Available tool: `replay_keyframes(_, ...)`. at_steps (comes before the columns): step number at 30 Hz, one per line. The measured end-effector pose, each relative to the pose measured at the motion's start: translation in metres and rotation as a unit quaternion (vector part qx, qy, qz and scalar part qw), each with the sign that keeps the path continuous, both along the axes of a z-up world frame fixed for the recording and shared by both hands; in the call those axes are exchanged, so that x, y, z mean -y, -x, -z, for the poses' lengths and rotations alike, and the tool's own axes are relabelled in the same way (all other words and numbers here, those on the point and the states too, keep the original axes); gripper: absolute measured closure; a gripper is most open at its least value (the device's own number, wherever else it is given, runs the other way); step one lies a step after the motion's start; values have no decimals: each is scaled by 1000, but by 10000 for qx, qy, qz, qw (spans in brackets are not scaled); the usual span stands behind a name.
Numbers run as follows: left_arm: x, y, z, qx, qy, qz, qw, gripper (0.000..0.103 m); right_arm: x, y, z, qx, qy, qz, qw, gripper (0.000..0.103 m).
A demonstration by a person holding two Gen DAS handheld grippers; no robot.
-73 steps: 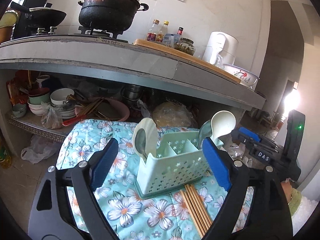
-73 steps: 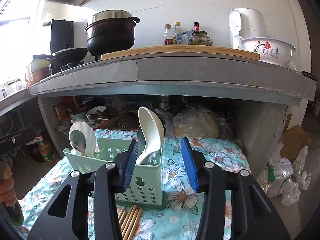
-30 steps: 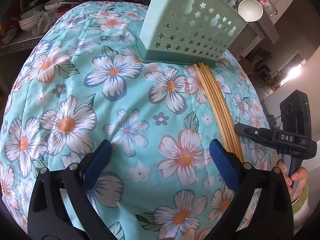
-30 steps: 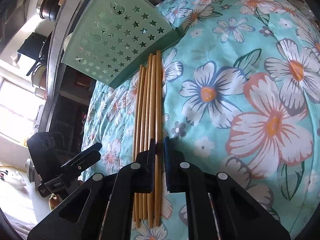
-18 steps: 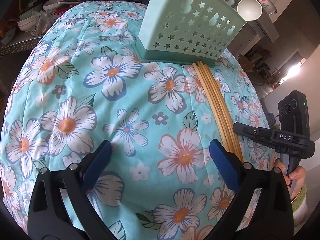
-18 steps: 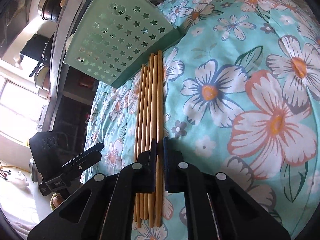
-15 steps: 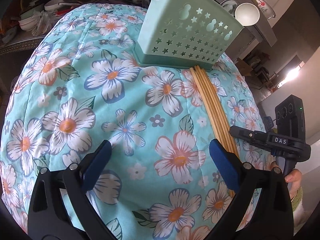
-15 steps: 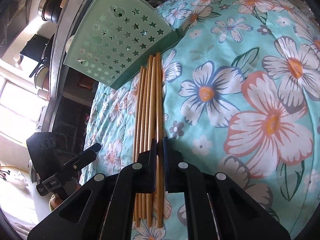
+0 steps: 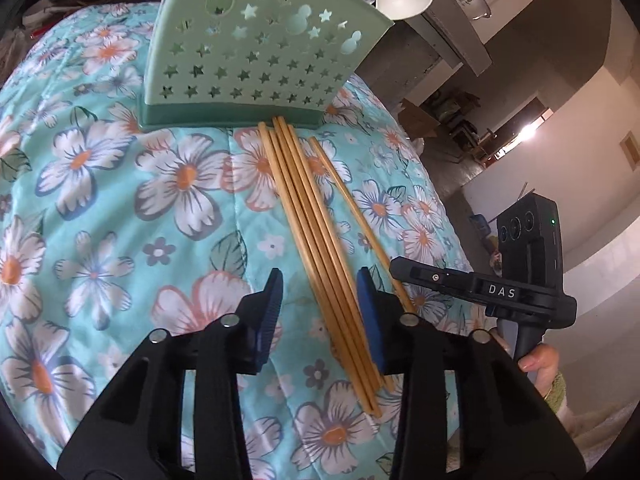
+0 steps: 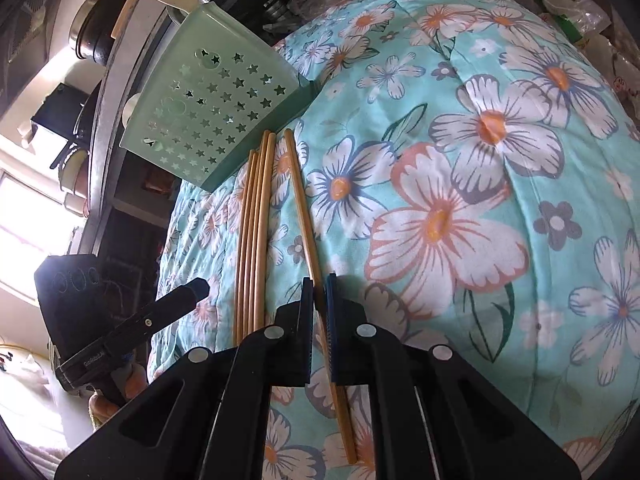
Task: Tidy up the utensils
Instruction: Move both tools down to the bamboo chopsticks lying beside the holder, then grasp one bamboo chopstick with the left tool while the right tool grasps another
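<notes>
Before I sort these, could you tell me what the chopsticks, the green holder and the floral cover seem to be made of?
The chopsticks look like bamboo or pale wood: tan, matte, with a faint lengthwise grain. The green holder appears to be moulded plastic: smooth, even mint colour, clean star-shaped cut-outs. The floral cover seems to be quilted fabric: printed flowers, soft puffed surface, stitched seams.

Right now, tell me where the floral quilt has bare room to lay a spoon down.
Free: the floral quilt beside the bundle of chopsticks, below the green caddy; also its far side past the lone chopstick. Crowded: the strip where both lie.
</notes>
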State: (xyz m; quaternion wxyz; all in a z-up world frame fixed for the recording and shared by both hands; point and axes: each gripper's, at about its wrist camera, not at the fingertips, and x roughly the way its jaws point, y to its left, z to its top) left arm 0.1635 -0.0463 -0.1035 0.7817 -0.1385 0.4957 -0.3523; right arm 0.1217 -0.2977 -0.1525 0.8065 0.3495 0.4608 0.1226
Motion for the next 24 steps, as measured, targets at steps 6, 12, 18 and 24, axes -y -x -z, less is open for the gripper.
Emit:
replay_keyframes(6,1,-19,25,-821,464,-206,9953,86,1,1,2,9,-20,0,10000,97)
replay_keyframes(12,0,-24,42,-1235,824,-316,9884,95,2,2,6,12,-89,8,10000,96)
replay_keyframes(18,-5,-24,44,-1326,1006,-399,9853,97,3,3,8,12,-154,27,9999,97)
replay_keyframes(24,-18,-20,40,-1327,1123,-514,9834,97,6,4,9,-16,-230,50,9997,96)
